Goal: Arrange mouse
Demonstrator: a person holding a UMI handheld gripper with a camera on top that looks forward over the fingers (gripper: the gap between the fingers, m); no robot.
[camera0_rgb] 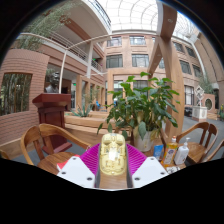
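A gold and cream computer mouse (112, 154) sits between my two fingers, its sides pressed by the magenta pads (90, 158). My gripper (112, 163) is shut on it and holds it up above a wooden table (68, 155). The mouse's front end points away from me toward a leafy potted plant (143, 100).
Wooden chairs stand to the left (42, 140) and right (203, 135) of the table. Several small bottles (176, 151) stand on the table to the right of the fingers. A brick-walled atrium with a dark wooden lectern (50, 106) lies beyond.
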